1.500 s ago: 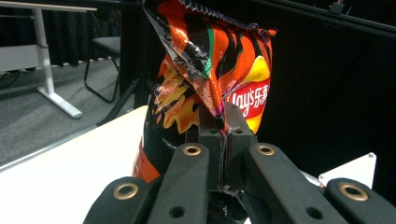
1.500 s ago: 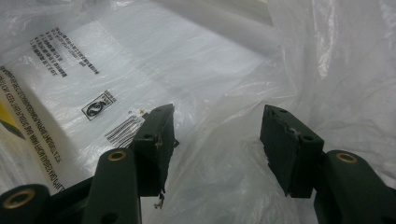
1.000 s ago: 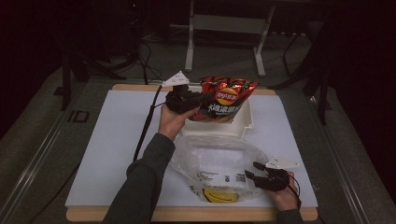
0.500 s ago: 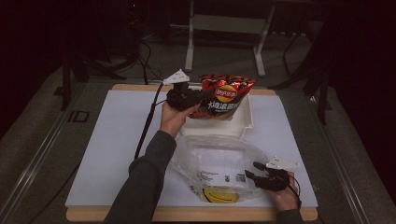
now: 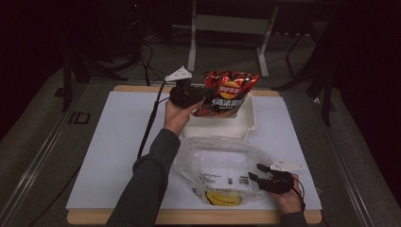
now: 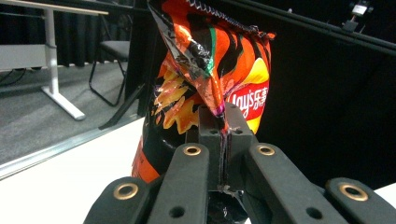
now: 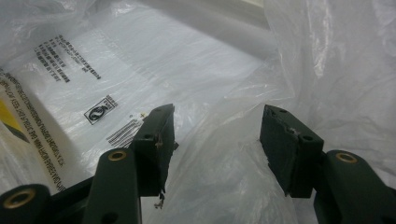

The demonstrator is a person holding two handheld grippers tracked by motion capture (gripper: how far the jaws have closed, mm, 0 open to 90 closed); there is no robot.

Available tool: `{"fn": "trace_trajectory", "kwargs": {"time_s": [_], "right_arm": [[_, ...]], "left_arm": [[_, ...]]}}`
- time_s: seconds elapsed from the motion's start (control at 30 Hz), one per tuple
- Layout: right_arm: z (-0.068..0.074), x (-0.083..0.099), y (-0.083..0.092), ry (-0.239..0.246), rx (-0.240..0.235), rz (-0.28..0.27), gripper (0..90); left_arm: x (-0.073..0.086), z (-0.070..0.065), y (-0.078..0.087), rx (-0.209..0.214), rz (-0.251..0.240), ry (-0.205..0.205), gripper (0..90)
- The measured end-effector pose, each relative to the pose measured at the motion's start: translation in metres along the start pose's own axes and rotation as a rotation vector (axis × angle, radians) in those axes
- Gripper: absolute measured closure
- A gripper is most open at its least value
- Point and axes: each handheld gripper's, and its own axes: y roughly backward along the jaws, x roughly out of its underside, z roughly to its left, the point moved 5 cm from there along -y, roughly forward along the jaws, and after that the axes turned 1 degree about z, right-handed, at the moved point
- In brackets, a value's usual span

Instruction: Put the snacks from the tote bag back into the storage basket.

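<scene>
Pinching only a crumpled fold of foil, the left hand-held gripper (image 6: 219, 135) holds the chip bag (image 5: 226, 93) upright above the white bin (image 5: 222, 126) at the far side of the tabletop (image 5: 113, 142). That thin seam grip could slip or tear, I judge, dropping the bag back into the bin. Near the front edge, the right hand-held gripper (image 7: 217, 140) stands wide with the clear plastic bag (image 5: 217, 163) film bunched between its jaws, not pinched. If the mouth sags shut, the chip bag may snag on its rim.
</scene>
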Motion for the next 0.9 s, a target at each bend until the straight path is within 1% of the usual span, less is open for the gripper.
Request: {"fn": "trace_trajectory", "kwargs": {"time_s": [0.1, 0.33, 0.47, 0.5, 0.57, 0.63, 0.67, 0.8, 0.9], "right_arm": [[0.000, 0.000, 0.000, -0.002, -0.001, 0.000, 44.7], [0.000, 0.000, 0.000, -0.004, -0.004, -0.003, 44.6], [0.000, 0.000, 0.000, -0.003, -0.004, -0.003, 44.6], [0.000, 0.000, 0.000, -0.003, -0.004, -0.004, 44.6], [0.000, 0.000, 0.000, -0.004, -0.004, -0.004, 44.6], [0.000, 0.000, 0.000, -0.003, -0.005, -0.004, 44.6], [0.000, 0.000, 0.001, -0.005, -0.005, -0.006, 44.6], [0.000, 0.000, 0.001, -0.005, -0.006, -0.006, 44.6], [0.000, 0.000, 0.001, -0.010, -0.008, -0.006, 44.5]], "left_arm": [[0.000, 0.004, -0.001, -0.004, -0.002, 0.008, 89.1], [0.001, 0.010, -0.005, -0.016, 0.007, 0.008, 89.1], [0.001, 0.015, -0.007, -0.021, -0.001, 0.016, 89.1], [0.002, 0.016, -0.008, -0.024, -0.003, 0.022, 89.1], [0.003, 0.019, -0.010, -0.032, 0.003, 0.021, 89.2], [0.003, 0.019, -0.010, -0.032, 0.003, 0.021, 89.2], [0.006, 0.023, -0.014, -0.041, 0.005, 0.027, 89.2], [0.010, 0.029, -0.018, -0.050, 0.013, 0.029, 89.2], [0.014, 0.034, -0.021, -0.060, 0.019, 0.038, 89.2]]}}
